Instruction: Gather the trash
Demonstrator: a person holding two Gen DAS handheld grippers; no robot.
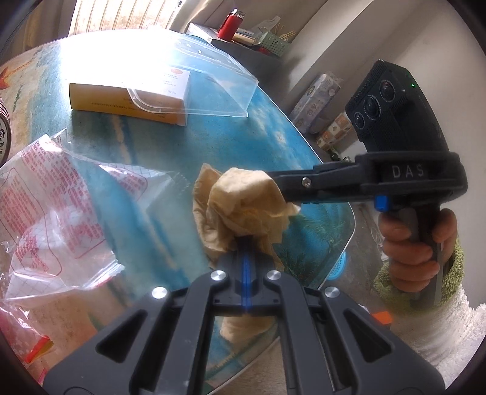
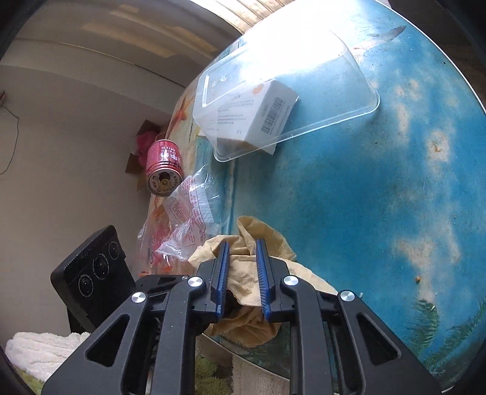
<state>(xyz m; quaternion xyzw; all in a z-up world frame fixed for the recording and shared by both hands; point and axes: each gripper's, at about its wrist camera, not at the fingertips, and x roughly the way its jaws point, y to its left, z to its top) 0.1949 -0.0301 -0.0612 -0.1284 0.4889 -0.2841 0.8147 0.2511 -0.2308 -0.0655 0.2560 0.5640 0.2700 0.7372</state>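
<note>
While gripping crumpled brown paper (image 1: 243, 200) at near bench (image 2: 364, 182) edge:
Left gripper (image 1: 246, 243) jaws clamped on paper; right gripper (image 2: 242, 279) jaws narrow, straddling paper, pad contact unclear.

Lighting: strong daylight from a curtained window (image 1: 121, 15) at the far side; bright overall. Glare: the glossy surface (image 1: 273, 127) burns out to white near the window in both views, washing over the clear plastic container (image 2: 303, 91) and part of the box (image 1: 127, 100) under it. Shadows: soft and short; darker beneath the hand-held gripper bodies at the lower edge. Distortion: heavy fisheye curvature; straight edges bow; black vignette at all corners. Focus: centre sharp; rim areas softer; printed text on the plastic bag (image 1: 48, 194) too smeared to read.
</note>
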